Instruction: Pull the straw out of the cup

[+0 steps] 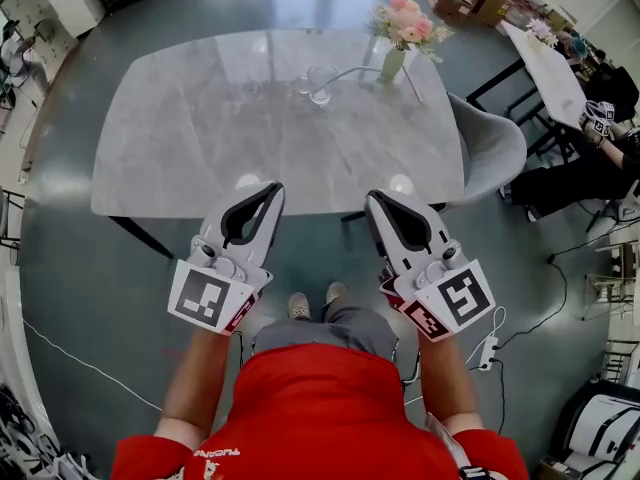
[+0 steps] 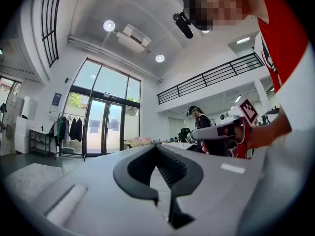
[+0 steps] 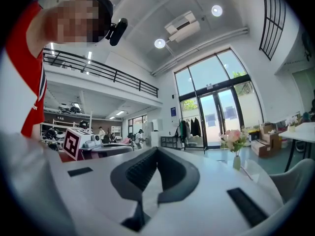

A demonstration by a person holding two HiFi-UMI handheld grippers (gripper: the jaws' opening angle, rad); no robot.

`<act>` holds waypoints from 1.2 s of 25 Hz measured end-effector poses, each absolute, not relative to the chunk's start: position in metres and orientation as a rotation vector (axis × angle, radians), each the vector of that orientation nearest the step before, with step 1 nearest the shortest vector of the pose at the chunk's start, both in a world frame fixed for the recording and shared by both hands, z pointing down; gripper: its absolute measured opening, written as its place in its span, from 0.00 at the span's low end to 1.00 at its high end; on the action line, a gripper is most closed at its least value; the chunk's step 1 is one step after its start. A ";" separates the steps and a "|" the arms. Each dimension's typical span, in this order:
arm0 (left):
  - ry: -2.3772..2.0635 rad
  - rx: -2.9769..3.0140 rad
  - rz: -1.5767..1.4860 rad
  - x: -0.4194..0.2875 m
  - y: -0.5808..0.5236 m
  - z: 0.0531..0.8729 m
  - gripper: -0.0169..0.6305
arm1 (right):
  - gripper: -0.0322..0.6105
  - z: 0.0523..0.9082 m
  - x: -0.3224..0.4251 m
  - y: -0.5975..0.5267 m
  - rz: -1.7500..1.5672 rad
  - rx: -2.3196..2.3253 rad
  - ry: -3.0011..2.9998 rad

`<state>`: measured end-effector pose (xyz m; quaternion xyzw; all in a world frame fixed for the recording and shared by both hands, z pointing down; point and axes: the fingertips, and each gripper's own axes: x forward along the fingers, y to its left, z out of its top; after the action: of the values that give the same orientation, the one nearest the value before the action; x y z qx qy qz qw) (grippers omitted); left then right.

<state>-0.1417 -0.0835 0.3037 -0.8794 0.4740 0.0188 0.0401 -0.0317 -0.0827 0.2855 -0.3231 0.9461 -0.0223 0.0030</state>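
A clear glass cup (image 1: 318, 84) stands on the far half of the grey marble table (image 1: 200, 148). A thin pale straw (image 1: 352, 70) leans out of it to the right, toward a vase of pink flowers (image 1: 398, 38). Both grippers are held level in front of the table's near edge, well short of the cup. My left gripper (image 1: 274, 189) is shut with nothing in it, and its tips meet in the left gripper view (image 2: 156, 147). My right gripper (image 1: 372, 199) is also shut and empty (image 3: 156, 149). The cup does not show in either gripper view.
A grey chair (image 1: 492, 146) stands at the table's right end. Another table (image 1: 552, 68) with a seated person is at the far right. A white power strip and cable (image 1: 488, 349) lie on the floor. The flowers (image 3: 235, 140) show in the right gripper view.
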 end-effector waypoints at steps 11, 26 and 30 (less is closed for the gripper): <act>1.499 -2.663 0.023 -0.136 -0.164 0.314 0.03 | 0.05 0.298 -0.028 -0.165 -0.052 -0.996 2.989; 1.573 -2.623 -0.104 -0.110 -0.297 0.347 0.03 | 0.05 0.327 -0.009 -0.294 -0.063 -0.967 3.042; 1.569 -2.631 -0.183 -0.101 -0.323 0.358 0.03 | 0.05 0.334 -0.007 -0.313 -0.094 -0.950 3.065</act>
<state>-0.1014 -0.3231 0.3580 -0.8567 0.5111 -0.0597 0.0363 -0.0073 -0.3133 0.3337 -0.2957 0.9542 -0.0292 -0.0343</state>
